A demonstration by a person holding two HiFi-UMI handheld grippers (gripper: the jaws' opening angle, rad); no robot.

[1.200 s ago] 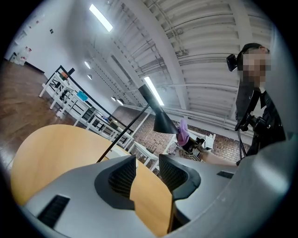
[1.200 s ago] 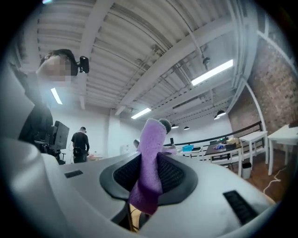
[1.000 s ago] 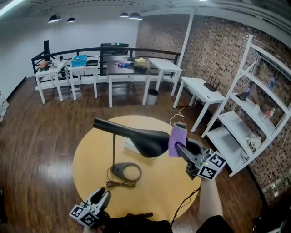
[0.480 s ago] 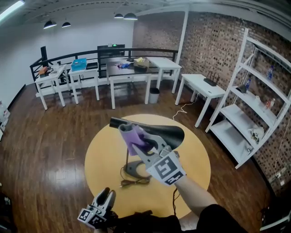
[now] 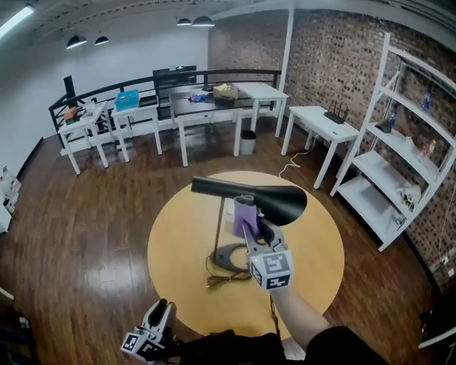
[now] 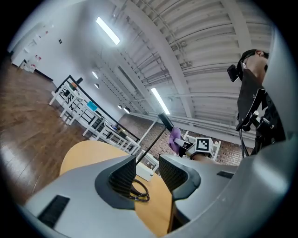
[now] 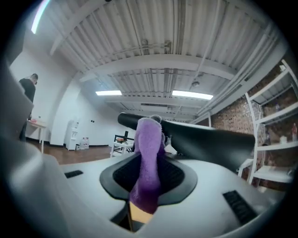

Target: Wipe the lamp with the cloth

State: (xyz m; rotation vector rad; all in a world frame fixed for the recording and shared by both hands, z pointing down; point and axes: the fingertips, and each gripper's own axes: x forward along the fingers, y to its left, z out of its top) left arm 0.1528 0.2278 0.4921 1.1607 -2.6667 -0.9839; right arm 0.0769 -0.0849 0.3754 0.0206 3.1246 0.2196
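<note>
Where the head view places the right tongs (image 5: pixel 246 227) under the lamp (image 5: pixel 249 196) shade, above the tabletop (image 5: pixel 313 264), only the right gripper view shows them clamped on the cloth (image 7: pixel 148 153). The cloth stands just beside the shade. The left tongs (image 5: pixel 159 315) hang at the tabletop's near edge. Their own view shows the jaws apart and empty.

We record an evenly bright interior, lit from overhead by pendant lights (image 5: pixel 201 21) and ceiling tube lights (image 7: pixel 193 95); shadows on the round table (image 5: pixel 313 235) are soft and faint. We note strong fisheye bending in every view, dark rounded corners in both gripper views, and the nearest foreground there soft and out of focus.
</note>
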